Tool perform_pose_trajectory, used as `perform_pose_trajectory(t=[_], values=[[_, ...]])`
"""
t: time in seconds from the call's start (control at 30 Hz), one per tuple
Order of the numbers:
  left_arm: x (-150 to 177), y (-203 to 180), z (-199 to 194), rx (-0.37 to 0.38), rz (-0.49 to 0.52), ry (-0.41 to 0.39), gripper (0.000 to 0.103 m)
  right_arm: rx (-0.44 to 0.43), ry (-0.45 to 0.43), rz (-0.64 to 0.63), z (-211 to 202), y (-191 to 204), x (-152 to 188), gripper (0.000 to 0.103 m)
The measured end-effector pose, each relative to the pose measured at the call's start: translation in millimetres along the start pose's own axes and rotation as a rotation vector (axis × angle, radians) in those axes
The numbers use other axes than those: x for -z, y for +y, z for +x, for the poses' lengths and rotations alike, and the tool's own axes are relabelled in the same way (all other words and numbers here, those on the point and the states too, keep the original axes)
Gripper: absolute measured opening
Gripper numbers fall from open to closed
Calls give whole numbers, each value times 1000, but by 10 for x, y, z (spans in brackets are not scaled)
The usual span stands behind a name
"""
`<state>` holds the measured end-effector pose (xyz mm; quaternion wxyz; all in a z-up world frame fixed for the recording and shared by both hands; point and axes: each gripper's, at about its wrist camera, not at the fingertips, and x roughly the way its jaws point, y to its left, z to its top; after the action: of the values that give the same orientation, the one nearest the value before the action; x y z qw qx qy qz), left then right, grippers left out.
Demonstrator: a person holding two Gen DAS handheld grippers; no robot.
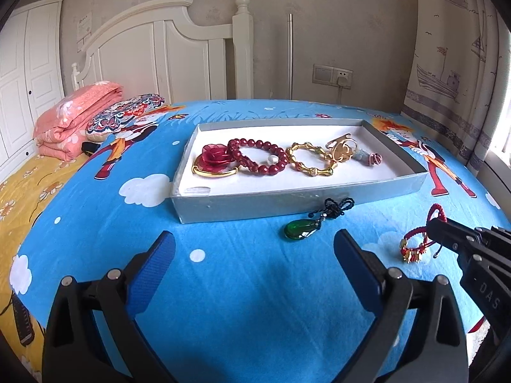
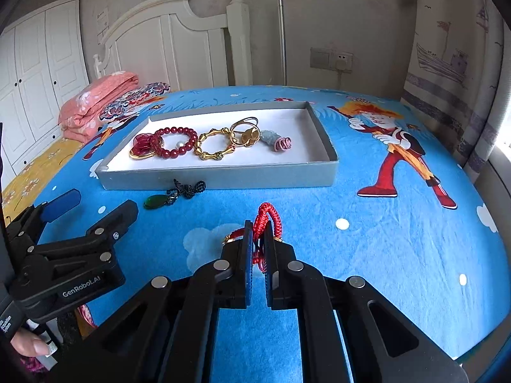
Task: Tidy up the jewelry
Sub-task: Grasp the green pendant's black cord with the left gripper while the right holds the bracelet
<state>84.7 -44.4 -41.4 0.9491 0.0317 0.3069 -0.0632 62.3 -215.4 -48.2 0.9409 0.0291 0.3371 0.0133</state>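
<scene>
You work over a bed covered with a blue cartoon sheet (image 1: pixel 242 281), and everything lies on this sheet. The biggest thing on it is the shallow grey box (image 1: pixel 287 202) with a white inside; it lies in the middle, its long side facing you.

Inside the box the pieces lie in one row. From the left: a red rose piece on a gold base (image 1: pixel 214 161), then a dark red bead bracelet (image 1: pixel 258 157) touching it, then a gold bamboo-shaped bangle (image 1: pixel 311 158), then a gold ornament (image 1: pixel 342 150), and last a small pale-and-pink piece (image 1: pixel 370 157).

Your left gripper (image 1: pixel 254 260) is low over the bare sheet in front of the box, and its blue pads are spread wide — nothing is between them. Your right gripper (image 2: pixel 259 239) is pressed together on the red braided cord bracelet (image 2: pixel 267 218). A loop of the cord stands up above the tips, and its gold beads (image 1: pixel 412 253) hang at the sheet, as the left wrist view shows. This bracelet is outside the box, in front of its right part.

The green pendant (image 1: pixel 298 231) on a black knotted cord (image 1: pixel 338 206) lies on the sheet just before the front wall of the box — between your two grippers, and nothing touches it.
</scene>
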Motion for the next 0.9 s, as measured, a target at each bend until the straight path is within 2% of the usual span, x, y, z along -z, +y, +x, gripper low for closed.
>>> perform_pose_trajectory(t=[0.17,0.37,0.53,0.63,0.67,0.8,0.9], values=[[-94,-267,60,11,27,36,84,-50,-7,28,-20,-112,86,7],[-205,-542,276,-44,33,128,65,-90,-52,34,-125,-241,96,7],[-256,-619,496,-77,5,203,60,-104,-76,41,-189,-358,130,7],[-282,-664,558,-80,10,216,57,-113,-73,56,-167,-426,151,7],[-291,-678,571,-72,14,220,52,-114,-70,62,-154,-442,157,7],[-287,-755,567,-47,54,206,14,-118,-62,68,-126,-449,172,7],[-236,-722,505,5,45,193,9,-126,-60,62,-137,-414,190,7]])
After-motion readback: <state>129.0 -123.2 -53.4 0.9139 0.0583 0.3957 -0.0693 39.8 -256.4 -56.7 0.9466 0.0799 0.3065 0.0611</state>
